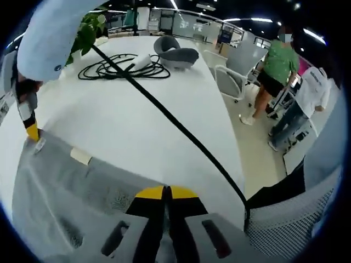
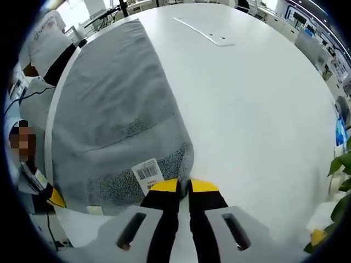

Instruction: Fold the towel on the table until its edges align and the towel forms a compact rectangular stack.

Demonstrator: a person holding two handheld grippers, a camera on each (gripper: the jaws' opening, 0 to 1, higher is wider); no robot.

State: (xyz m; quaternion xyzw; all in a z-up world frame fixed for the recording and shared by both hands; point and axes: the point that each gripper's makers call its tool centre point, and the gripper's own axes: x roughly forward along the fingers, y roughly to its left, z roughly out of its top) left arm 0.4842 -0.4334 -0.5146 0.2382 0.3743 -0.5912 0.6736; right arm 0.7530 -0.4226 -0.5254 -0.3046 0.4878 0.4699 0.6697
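Left gripper (image 1: 166,193) fingers are clamped on the near edge of the grey towel (image 1: 66,192) spread on the white surface (image 1: 137,126). Right gripper (image 2: 189,186) fingers pinch a corner by the barcode tag (image 2: 147,172). Farther off lie a black cable (image 1: 118,67) and grey headset (image 1: 175,53).

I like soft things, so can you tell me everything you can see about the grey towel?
The towel is grey, soft-looking terry cloth, spread mostly flat on the white table. A white barcode label sits near one corner. The right gripper pinches that corner; the left gripper pinches another edge.
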